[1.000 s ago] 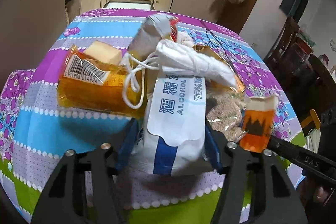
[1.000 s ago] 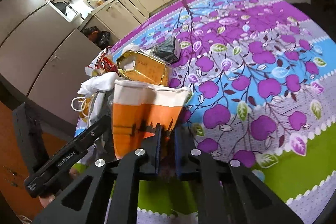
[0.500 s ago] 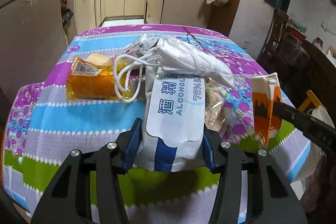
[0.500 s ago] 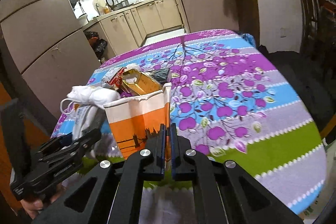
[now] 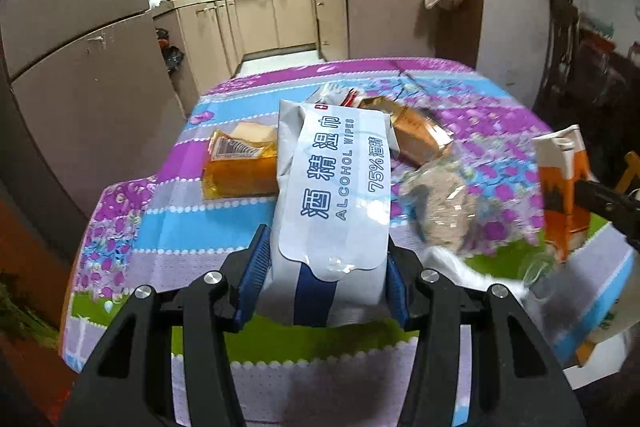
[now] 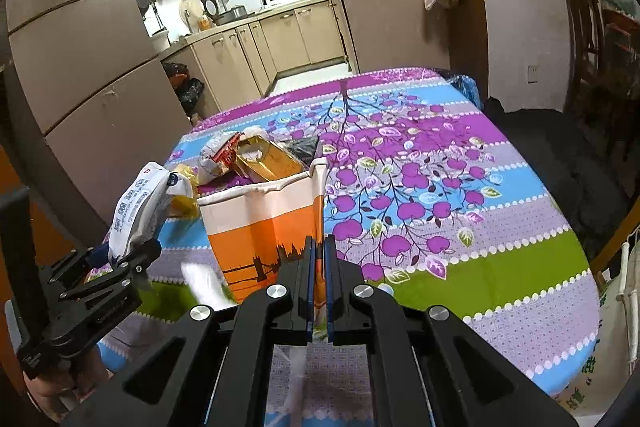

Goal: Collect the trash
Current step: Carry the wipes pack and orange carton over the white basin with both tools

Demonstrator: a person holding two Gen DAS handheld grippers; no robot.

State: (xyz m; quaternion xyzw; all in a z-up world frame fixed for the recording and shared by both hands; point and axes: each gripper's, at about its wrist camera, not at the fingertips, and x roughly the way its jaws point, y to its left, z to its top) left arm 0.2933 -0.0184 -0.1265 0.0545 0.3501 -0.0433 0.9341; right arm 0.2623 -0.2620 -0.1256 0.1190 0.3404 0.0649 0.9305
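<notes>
1. Left gripper (image 5: 326, 279) is clamped on a wipes pack (image 5: 334, 195), held above the near edge of the surface (image 5: 160, 235).
2. Right gripper (image 6: 318, 267) pinches the rim of an orange paper bag (image 6: 260, 227) just right of the pack.
3. Step in hand, likely: bagging the pack. Next, bring it over the bag's mouth and release; more wrappers (image 5: 240, 167) wait farther back.

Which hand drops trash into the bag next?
Left. The left gripper already clamps the alcohol wipes pack; the right gripper is shut on the orange paper bag's rim, holding it open.
</notes>
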